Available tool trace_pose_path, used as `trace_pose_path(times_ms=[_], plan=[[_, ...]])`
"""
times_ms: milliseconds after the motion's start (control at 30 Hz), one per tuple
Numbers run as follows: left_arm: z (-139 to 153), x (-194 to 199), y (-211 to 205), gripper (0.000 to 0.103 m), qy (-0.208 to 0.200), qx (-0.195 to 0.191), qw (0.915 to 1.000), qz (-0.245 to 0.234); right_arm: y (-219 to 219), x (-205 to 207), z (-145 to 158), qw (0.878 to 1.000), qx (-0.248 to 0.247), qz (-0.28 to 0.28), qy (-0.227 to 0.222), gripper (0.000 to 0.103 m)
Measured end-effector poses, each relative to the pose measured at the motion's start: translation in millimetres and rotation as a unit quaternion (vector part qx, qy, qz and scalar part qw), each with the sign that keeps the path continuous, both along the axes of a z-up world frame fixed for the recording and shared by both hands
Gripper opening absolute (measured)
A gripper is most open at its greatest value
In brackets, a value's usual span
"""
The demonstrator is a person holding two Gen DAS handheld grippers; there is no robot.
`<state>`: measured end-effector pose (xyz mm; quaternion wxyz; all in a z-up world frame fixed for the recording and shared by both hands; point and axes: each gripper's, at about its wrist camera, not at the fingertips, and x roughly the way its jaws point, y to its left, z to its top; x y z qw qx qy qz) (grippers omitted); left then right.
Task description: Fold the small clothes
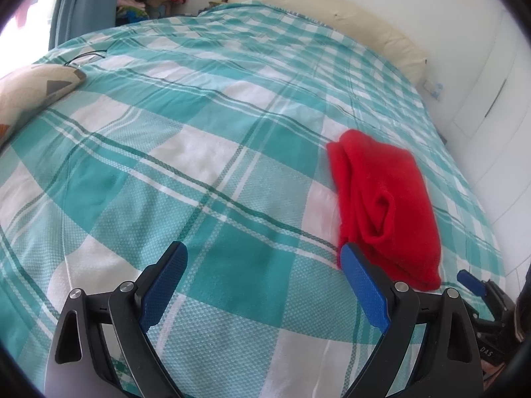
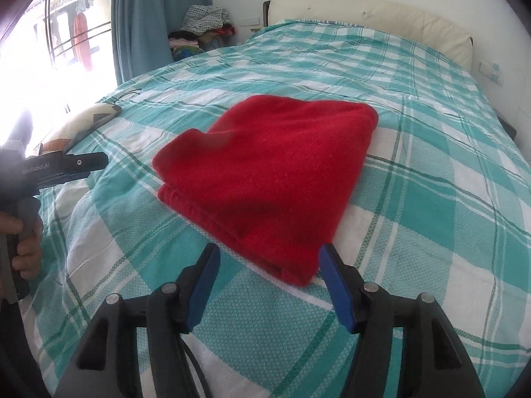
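Note:
A red folded garment (image 2: 268, 172) lies on the teal and white plaid bedspread (image 2: 431, 199). My right gripper (image 2: 269, 258) is open and empty, its blue-padded fingers just short of the garment's near edge. In the left wrist view the garment (image 1: 385, 205) lies to the right. My left gripper (image 1: 264, 258) is open and empty over bare bedspread (image 1: 199, 165), its right finger close beside the garment's near left corner. The right gripper's tip (image 1: 471, 282) shows at the lower right. The left gripper's body (image 2: 56, 165), held by a hand, shows at the left of the right wrist view.
A patterned pillow (image 1: 30, 89) lies at the left edge of the bed. A cream headboard (image 2: 365, 16) stands at the far end. A pile of clothes (image 2: 202, 30) sits in the corner by a blue curtain (image 2: 156, 16). White cabinets (image 1: 491, 83) line the right side.

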<state>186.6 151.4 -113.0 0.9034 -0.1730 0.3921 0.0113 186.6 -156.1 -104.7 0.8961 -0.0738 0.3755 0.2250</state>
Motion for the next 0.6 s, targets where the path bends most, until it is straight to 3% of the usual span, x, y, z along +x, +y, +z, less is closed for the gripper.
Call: trace_pose_path(times_ms=[167,467,600], plan=[[1,0,-2,0.095,-0.001,0.002,1.0,-0.003,-7,-23,5,1.0,-0.005,-0.007,-0.023,0.068],[2,-2,-8,0.095,0.002,0.01,0.9999,-0.013,-25,-40,-7,0.999,0.015,-0.028,-0.009,0.068],[17,-11,-14,0.095,-0.025,-0.015,0.9986,-0.044,-39,-39,-7,0.999,0.027,-0.046,-0.005,0.068]])
